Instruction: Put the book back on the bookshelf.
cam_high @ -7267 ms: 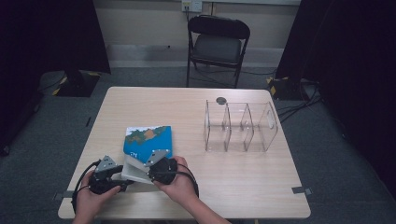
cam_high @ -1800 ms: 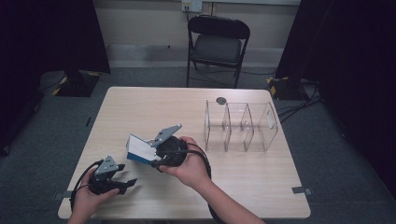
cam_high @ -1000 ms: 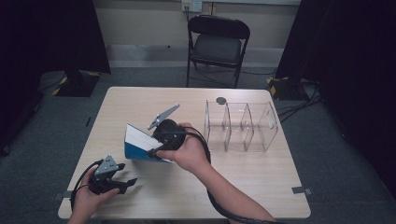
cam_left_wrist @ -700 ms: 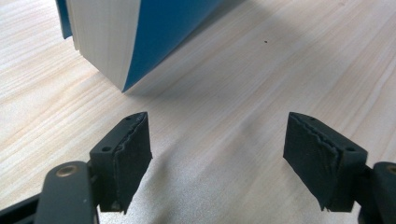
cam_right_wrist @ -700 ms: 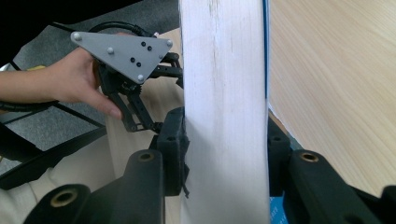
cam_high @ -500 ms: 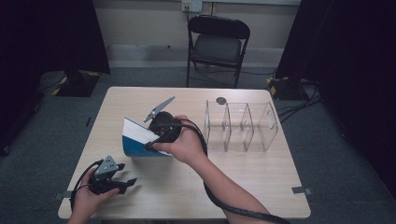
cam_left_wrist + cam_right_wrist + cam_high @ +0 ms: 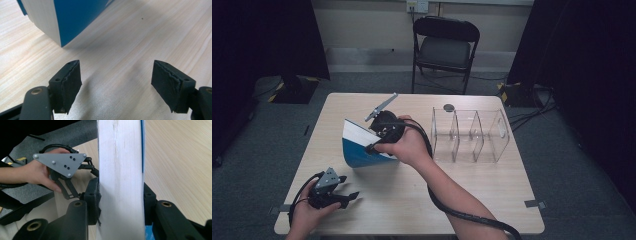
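A wooden table (image 7: 422,200) stands in a dark room with a chair (image 7: 444,45) behind it. On the left, the left gripper (image 7: 346,196) rests low with its jaws apart and nothing in them. In the middle, the right gripper (image 7: 373,148) squeezes a thick blue book (image 7: 359,150) and tips it up on its edge. On the right waits a clear rack (image 7: 469,135). I think the book now needs carrying over and sliding into a slot.

Clear divider rack (image 7: 469,136), folding chair (image 7: 445,47)
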A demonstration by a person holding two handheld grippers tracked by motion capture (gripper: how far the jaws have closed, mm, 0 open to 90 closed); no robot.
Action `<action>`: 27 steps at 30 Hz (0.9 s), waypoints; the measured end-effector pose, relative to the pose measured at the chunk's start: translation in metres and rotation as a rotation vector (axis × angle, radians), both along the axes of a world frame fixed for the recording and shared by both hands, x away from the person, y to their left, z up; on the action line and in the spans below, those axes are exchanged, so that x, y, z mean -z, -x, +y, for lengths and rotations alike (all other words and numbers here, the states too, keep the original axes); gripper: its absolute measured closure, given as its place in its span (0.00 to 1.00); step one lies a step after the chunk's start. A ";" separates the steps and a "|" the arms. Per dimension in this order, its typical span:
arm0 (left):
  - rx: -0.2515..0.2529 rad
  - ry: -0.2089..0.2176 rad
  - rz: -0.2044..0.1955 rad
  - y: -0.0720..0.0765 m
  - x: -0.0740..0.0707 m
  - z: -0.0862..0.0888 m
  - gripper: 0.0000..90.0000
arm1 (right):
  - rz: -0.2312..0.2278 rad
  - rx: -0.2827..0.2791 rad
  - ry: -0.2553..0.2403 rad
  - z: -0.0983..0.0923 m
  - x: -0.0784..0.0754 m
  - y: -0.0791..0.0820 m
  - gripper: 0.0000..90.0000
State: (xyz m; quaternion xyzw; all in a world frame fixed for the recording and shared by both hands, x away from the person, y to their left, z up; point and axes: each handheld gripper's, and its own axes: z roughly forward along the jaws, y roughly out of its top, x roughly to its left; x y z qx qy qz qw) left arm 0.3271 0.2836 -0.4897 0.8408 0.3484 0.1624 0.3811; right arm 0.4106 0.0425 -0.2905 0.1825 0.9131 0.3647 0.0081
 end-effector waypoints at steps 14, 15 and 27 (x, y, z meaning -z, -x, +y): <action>-0.002 -0.014 0.027 -0.002 0.006 0.002 0.26 | -0.039 -0.014 -0.005 0.003 -0.004 -0.010 0.67; -0.001 -0.019 0.023 -0.003 0.007 0.002 0.26 | -0.059 -0.014 -0.013 0.005 -0.004 -0.012 0.66; -0.004 -0.005 0.020 -0.003 0.010 0.003 0.25 | -0.117 -0.032 -0.015 0.009 -0.004 -0.017 0.64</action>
